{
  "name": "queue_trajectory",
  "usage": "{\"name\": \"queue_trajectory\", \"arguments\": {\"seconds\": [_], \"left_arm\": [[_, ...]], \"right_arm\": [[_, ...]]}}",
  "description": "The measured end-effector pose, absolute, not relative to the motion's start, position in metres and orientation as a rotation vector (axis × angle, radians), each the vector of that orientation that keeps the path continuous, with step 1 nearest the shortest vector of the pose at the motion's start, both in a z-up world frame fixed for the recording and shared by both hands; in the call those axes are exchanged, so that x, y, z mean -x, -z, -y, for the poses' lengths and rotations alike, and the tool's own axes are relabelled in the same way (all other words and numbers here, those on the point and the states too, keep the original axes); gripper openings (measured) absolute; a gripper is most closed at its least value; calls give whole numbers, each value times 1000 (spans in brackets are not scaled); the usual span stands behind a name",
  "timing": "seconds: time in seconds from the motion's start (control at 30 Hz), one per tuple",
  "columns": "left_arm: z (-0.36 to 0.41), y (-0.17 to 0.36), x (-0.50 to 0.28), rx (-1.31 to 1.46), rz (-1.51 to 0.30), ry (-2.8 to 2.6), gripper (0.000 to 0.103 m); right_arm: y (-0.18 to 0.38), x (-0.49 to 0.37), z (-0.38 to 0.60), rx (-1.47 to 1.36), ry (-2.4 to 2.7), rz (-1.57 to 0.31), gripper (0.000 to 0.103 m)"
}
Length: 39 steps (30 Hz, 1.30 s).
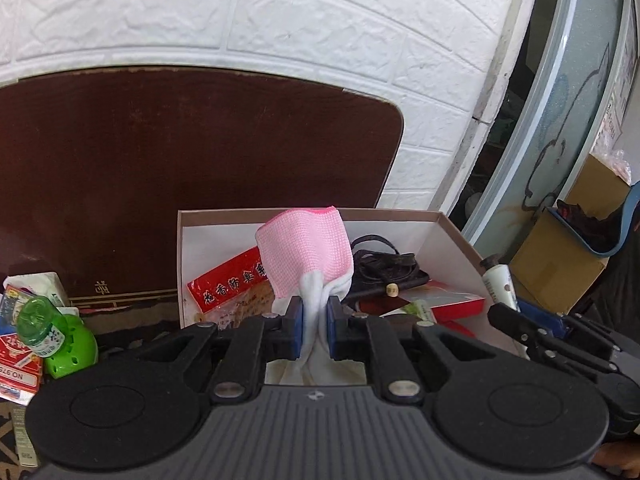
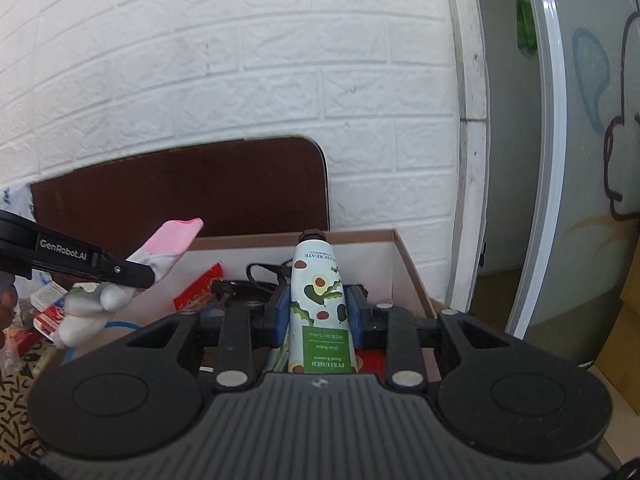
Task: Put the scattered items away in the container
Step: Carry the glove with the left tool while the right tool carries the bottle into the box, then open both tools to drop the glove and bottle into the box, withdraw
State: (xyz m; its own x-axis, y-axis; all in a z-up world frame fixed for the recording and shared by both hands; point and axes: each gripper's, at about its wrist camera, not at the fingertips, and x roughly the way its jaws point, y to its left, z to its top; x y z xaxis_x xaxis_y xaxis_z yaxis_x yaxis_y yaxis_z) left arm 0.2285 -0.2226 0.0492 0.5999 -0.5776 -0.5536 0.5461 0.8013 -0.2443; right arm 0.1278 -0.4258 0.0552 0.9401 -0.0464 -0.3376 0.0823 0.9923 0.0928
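Pinched between the blue pads of the left gripper [image 1: 315, 322]: a pink-and-white sock [image 1: 308, 264], bunched at its white middle, pink cuff flopping up ahead of the tips, white toe trailing back under the tongs. Held so, likely, to carry limp cloth clear of the box rim before letting go. Pressed on a hand cream tube [image 2: 320, 300] in the same way: the right gripper [image 2: 319, 314], jaws at mid-body, dark cap pointing forward, crimped end toward the camera. Both loads hanging over the open cardboard box [image 1: 460, 240], just ahead of and below both pairs of tips; release seemingly the step in hand. Already lying inside, beyond the left tips: a red packet [image 1: 228, 280] and a coiled black cord [image 1: 384, 264]. Left of the left tongs, outside the box, not yet tidied: a green bottle [image 1: 38, 326], a green ball [image 1: 74, 346] and small cartons. Underneath, a black-and-tan patterned cloth [image 2: 16, 400]. Ahead, a dark brown board [image 1: 200, 160] against a white brick wall [image 1: 280, 20]; to the right, a frosted glass door [image 2: 592, 160].
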Motion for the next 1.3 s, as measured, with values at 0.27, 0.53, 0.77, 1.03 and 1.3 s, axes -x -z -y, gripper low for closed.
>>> {"name": "queue_trajectory", "arguments": {"seconds": [0.27,0.53,0.77,1.03,1.3], "left_arm": [[208,-49,-210,132,-555,697,98],[196,-49,-181,117,-546,680,98],[186,-55,-155,96,-528,655,98],[175,-55,-123,28,-519,589,98],[155,-53,-95,-26,-521,519,98]], "right_arm": [[-44,-131,416,-24,92,-361,73],[-49,-110,396,18,95,-357,96],[-57,-91,380,52,93,-362,97],[-61,-70,359,82,72,-377,97],[-64,-47,333,102,28,-385,97]]}}
